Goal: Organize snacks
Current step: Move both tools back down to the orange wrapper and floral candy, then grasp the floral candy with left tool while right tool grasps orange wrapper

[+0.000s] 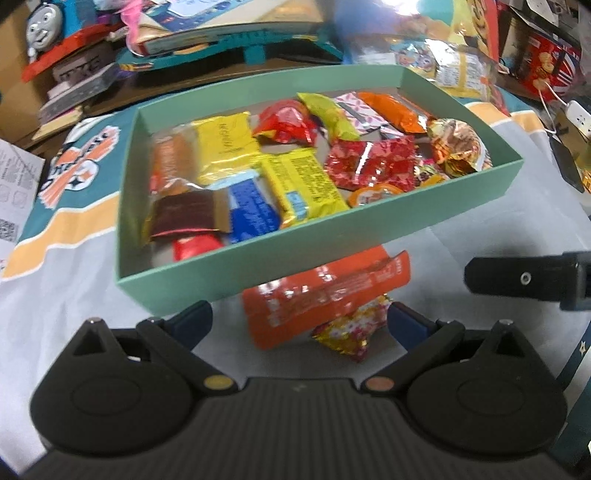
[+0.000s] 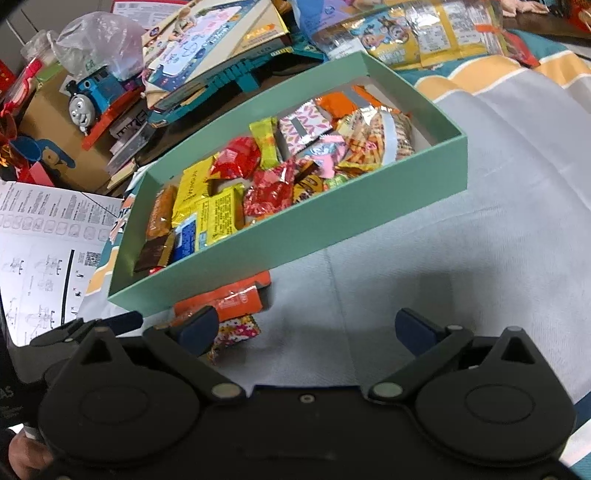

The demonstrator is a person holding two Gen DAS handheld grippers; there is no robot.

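Observation:
A shallow green box (image 1: 258, 269) (image 2: 295, 236) sits on the white cloth, filled with several wrapped snacks in yellow, red, orange, blue and brown. An orange packet (image 1: 325, 295) (image 2: 229, 299) lies just outside its near wall, on top of a small gold floral packet (image 1: 351, 332) (image 2: 236, 332). My left gripper (image 1: 301, 323) is open, its fingers standing either side of these two packets without touching them. My right gripper (image 2: 306, 328) is open over bare cloth to the right of the packets; one of its fingers (image 1: 517, 277) shows in the left wrist view.
Behind the box stand a blue toy train (image 2: 88, 99), a stack of flat game boxes (image 2: 207, 48) and several large snack bags (image 2: 424, 33). A printed instruction sheet (image 2: 40, 240) lies at the left. A white power strip (image 1: 580, 118) is at the far right.

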